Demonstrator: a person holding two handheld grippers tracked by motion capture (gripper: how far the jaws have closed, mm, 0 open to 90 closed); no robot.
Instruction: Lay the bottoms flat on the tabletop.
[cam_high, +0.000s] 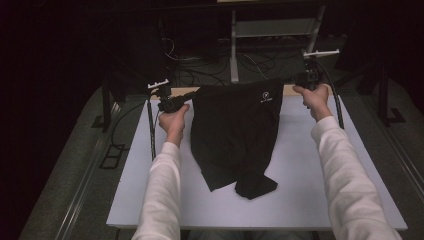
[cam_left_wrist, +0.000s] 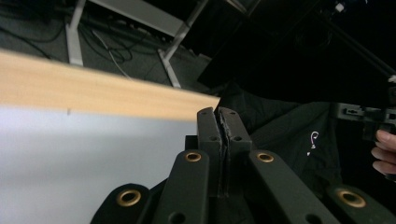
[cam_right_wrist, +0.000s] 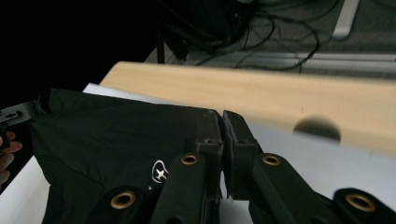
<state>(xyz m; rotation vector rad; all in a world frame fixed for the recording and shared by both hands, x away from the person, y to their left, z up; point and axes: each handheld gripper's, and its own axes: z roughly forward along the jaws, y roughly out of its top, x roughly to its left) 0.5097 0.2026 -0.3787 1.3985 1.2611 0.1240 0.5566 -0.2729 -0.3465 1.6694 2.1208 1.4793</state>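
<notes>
A black garment (cam_high: 235, 135) with a small white logo (cam_high: 265, 96) hangs stretched between my two grippers above the white tabletop (cam_high: 310, 170). Its lower end lies crumpled on the table near the front. My left gripper (cam_high: 192, 93) is shut on the garment's left top corner, and my right gripper (cam_high: 296, 78) is shut on the right top corner. The left gripper view has the jaws pressed together (cam_left_wrist: 221, 116) with black cloth (cam_left_wrist: 289, 135) pinched between them. In the right gripper view the jaws (cam_right_wrist: 221, 119) clamp the garment (cam_right_wrist: 107, 135) at its edge, the logo (cam_right_wrist: 160, 171) just beside them.
A wooden strip (cam_right_wrist: 280, 100) runs along the table's far edge. Beyond it are a metal desk frame (cam_high: 235, 45) and floor cables (cam_high: 190, 70). Bare white tabletop lies left and right of the garment.
</notes>
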